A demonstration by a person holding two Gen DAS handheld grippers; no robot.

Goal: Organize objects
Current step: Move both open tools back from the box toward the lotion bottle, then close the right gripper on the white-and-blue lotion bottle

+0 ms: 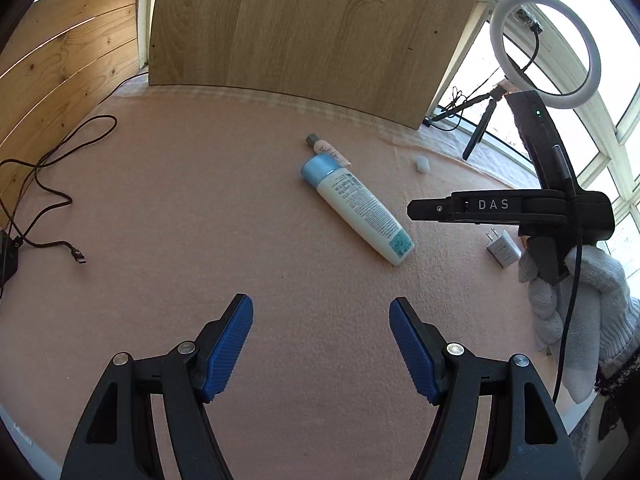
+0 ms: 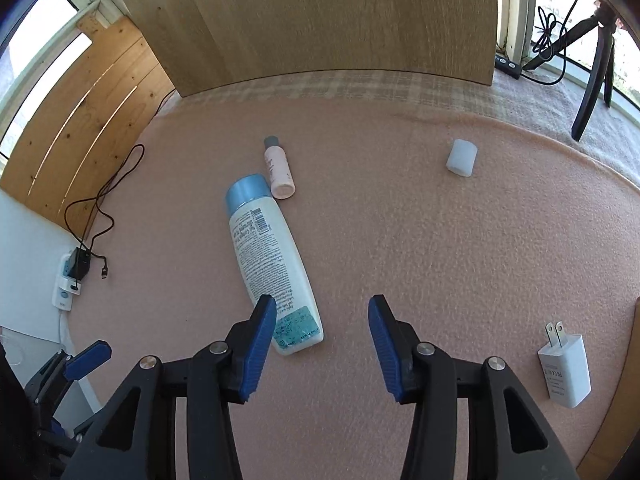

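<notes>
A tabletop [image 2: 460, 248] covered in pink felt is seen from both wrist views, backed by an upright light-wood board [image 2: 328, 16]. Four loose items are counted on it: one large white bottle [image 2: 272, 264] with a blue cap, laid on its side; one small pink bottle [image 2: 278, 170] with a grey cap, lying just beside the blue cap, whether touching cannot be told; one small white cylinder [image 2: 462, 158], well apart toward the right; and one white plug adapter [image 2: 566, 372] near the right edge, its two prongs pointing away from the camera. At the left edge one black cable [image 2: 104, 200] is looped across the felt and ends at a charger block [image 2: 78, 264]. One ring light [image 1: 546, 44] on a small tripod [image 2: 596, 76] is seen by the window behind the tabletop. The left hand-held gripper [image 1: 321, 348] is held with its jaws wide apart over bare felt, nothing between them. The right hand-held gripper [image 2: 322, 348] is parted more narrowly and holds nothing; its left finger overlaps the foot of the large bottle in the picture, and whether it touches cannot be told. In the left view the right hand-held gripper is seen from the side in a gloved hand [image 1: 576, 300], partly screening the plug adapter.
</notes>
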